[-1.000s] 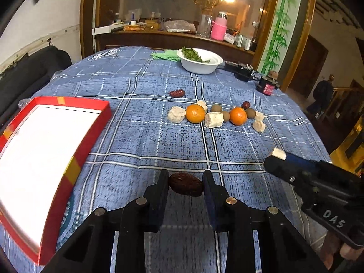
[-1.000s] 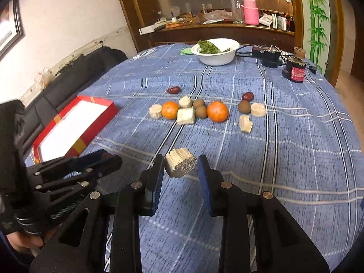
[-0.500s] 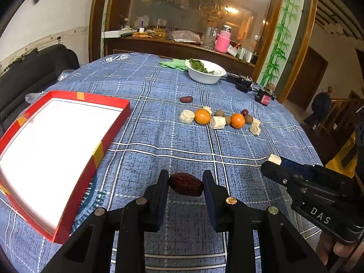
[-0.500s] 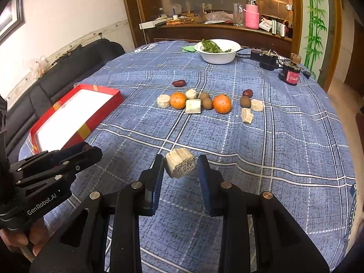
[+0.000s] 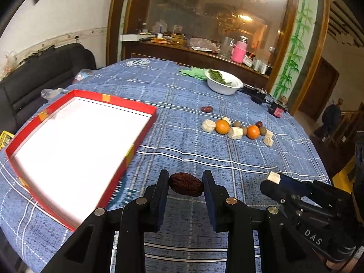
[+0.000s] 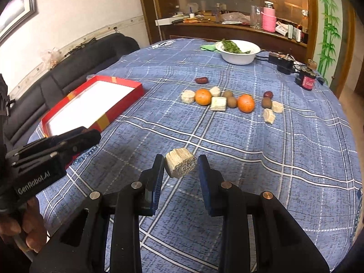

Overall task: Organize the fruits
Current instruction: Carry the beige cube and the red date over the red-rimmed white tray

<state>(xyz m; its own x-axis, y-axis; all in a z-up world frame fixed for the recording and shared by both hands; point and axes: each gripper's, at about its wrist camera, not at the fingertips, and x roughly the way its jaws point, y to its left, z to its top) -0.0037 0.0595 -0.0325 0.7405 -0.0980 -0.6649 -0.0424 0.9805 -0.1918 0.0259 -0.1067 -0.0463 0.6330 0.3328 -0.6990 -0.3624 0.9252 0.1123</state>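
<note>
My left gripper is shut on a dark red date, held above the blue checked tablecloth just right of the red box with a white inside. My right gripper is shut on a pale sugarcane chunk, also above the cloth; it shows in the left wrist view too. In the middle of the table lie two oranges, several kiwis, several sugarcane chunks and two more dates. The red box shows at the left of the right wrist view.
A white bowl of greens and a green cloth stand at the far side. Black devices and a small red-labelled can sit at the far right edge. A dark sofa runs along the left. A wooden sideboard stands behind the table.
Both grippers have drawn back and risen from the fruit row, each still holding its item. The red box has come more fully into the left wrist view.
</note>
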